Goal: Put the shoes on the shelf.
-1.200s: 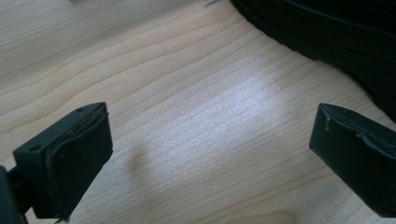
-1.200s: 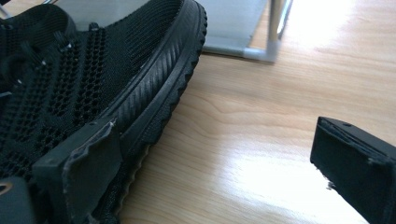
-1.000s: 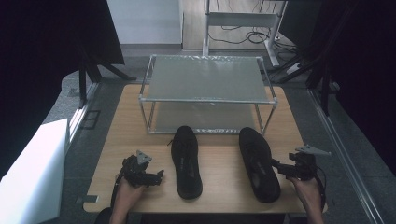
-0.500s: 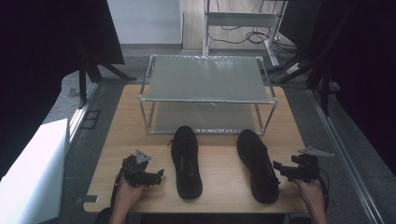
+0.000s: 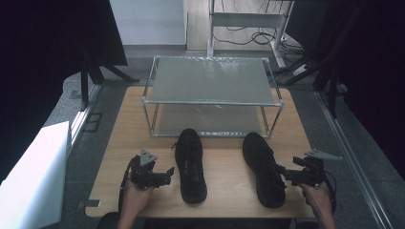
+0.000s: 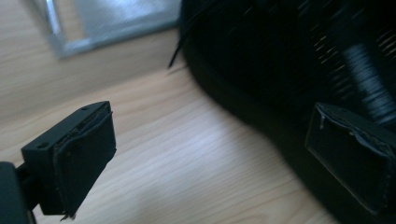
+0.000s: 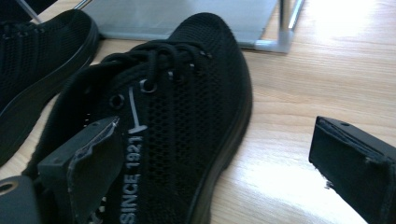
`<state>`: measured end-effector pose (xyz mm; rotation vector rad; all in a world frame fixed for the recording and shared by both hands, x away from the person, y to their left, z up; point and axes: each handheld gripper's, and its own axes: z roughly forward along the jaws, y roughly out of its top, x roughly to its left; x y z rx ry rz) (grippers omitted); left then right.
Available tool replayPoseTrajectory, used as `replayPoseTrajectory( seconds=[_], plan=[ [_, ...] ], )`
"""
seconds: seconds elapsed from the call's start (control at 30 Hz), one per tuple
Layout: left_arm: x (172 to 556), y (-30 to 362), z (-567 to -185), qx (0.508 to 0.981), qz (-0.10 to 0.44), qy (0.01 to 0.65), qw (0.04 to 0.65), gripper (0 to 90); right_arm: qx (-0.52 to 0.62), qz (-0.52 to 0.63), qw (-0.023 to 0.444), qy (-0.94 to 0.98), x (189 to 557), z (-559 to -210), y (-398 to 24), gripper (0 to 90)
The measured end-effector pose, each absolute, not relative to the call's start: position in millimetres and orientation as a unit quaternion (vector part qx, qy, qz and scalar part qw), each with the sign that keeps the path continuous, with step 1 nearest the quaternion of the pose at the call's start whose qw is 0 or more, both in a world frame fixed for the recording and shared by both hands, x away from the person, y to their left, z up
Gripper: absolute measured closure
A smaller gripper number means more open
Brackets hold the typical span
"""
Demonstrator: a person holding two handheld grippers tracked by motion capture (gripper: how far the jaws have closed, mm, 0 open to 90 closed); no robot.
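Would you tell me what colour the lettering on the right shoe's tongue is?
White lettering on the black mesh shoe, clearest in the right gripper view.

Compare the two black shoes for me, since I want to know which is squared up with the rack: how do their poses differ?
The left shoe lies nearly straight, toe pointing at the metal rack; the right shoe is angled, its heel swung toward the right gripper. The left shoe's toe sits closer to the rack's lower shelf than the right shoe's. Both are black mesh lace-ups, upright on the wooden table.
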<state>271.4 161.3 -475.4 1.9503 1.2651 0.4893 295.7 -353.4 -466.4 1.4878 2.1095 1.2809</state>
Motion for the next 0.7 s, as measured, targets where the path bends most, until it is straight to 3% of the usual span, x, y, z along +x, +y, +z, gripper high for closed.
replayPoseTrajectory(
  seconds=[0.47, 0.7],
  plan=[
    [287, 118, -467, 0.769, 0.161, 0.473, 0.399, 1.3, 0.479, 0.429, 0.093, 0.76, 303, -474, -329, 7.1],
    [298, 98, -472, 0.783, 0.156, 0.466, 0.381, 2.1, 0.479, 0.406, 0.109, 0.771, 316, -485, -316, 8.5]
  ],
)
